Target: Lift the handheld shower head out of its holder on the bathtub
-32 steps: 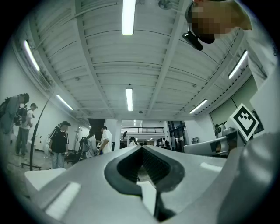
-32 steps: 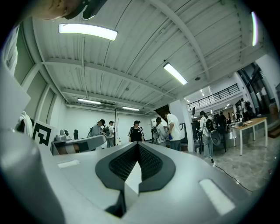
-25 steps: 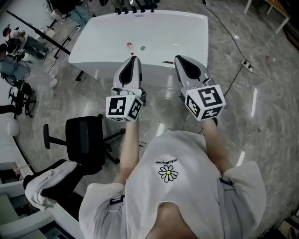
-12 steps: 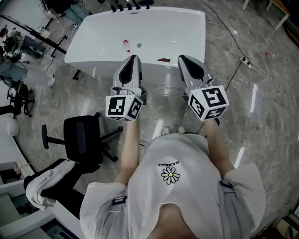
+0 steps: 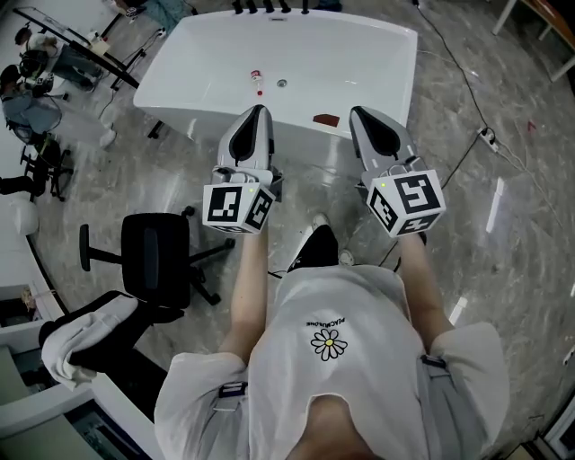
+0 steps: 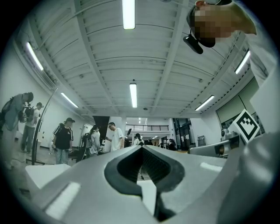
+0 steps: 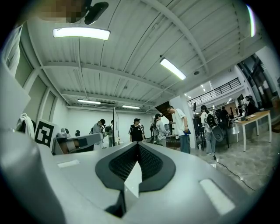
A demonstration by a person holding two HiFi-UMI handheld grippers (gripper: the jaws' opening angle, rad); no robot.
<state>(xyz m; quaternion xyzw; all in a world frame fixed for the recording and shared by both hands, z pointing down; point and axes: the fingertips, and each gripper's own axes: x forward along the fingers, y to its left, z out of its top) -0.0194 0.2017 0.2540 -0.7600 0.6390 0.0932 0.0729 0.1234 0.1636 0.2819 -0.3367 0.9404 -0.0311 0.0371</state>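
The white bathtub (image 5: 377, 54) stands ahead of me on the grey marble floor. Dark tap fittings (image 5: 269, 7) line its far rim; I cannot tell which of them is the shower head. My left gripper (image 5: 256, 115) and right gripper (image 5: 362, 117) are held side by side short of the tub's near rim, both shut and empty. Both point up and forward. In the left gripper view the jaws of that gripper (image 6: 141, 148) meet against the ceiling, and the right gripper view shows its own (image 7: 138, 146) the same way.
A small red-and-white item (image 5: 257, 79) lies in the tub near the drain (image 5: 282, 84), and a brown piece (image 5: 325, 119) sits on the near rim. A black office chair (image 5: 157, 260) stands at my left. A cable and power strip (image 5: 490, 137) lie at the right. Several people (image 7: 175, 124) stand across the room.
The person has stepped toward the tub: a black shoe now shows below the grippers, and the tub sits slightly lower and to the right in view. Both grippers stay shut and level.
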